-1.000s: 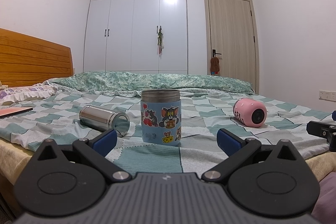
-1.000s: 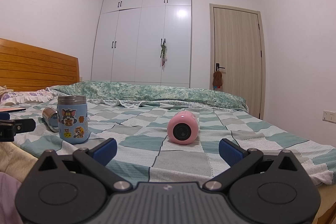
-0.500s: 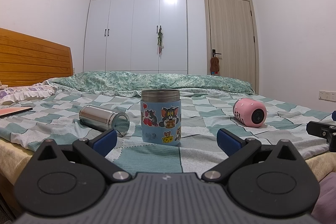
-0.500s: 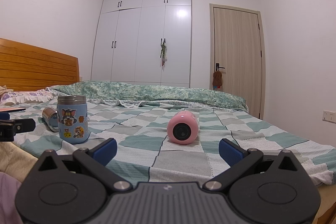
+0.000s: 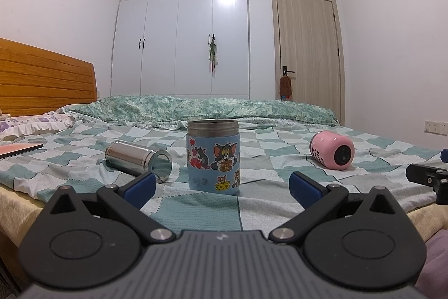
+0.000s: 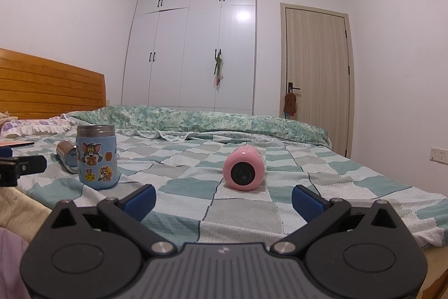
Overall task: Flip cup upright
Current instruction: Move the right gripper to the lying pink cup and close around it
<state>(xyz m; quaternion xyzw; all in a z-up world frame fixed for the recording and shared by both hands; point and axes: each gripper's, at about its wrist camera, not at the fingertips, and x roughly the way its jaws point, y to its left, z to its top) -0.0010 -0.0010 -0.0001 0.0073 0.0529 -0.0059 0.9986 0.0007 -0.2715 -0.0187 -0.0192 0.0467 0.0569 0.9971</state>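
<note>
Jaws spread wide on both, nothing between them. Left gripper [image 5: 221, 185] sat low at the near bed edge, blue-padded fingertips [image 5: 140, 185] apart, aimed at the upright blue cartoon-sticker steel cup [image 5: 213, 156]. Right gripper [image 6: 224, 196] same posture, blue fingertips [image 6: 308, 199] apart, aimed at the pink round cup lying on its side [image 6: 244, 168].

Pink cup also seen from the left wrist [image 5: 332, 150], to the right of the sticker cup and well apart from it, dark end facing roughly toward the cameras. Could not tell whether that dark end was the mouth or the base.

Plain stainless steel cylinder cup [image 5: 138, 161] lay on its side just left of the sticker cup, open end toward the camera, not touching it. From the right wrist [image 6: 66, 156], partly hidden behind the sticker cup [image 6: 96, 156].

All three rested on the green-and-grey checked bedsheet [image 5: 212, 215], none gripped. Rolled green floral quilt [image 5: 201, 109] ran along the far side. Orange wooden headboard [image 5: 42, 77] on the left, white wardrobe [image 5: 182, 30] and beige wooden door [image 5: 306, 52] behind. Tip of the other gripper visible at each frame edge.
</note>
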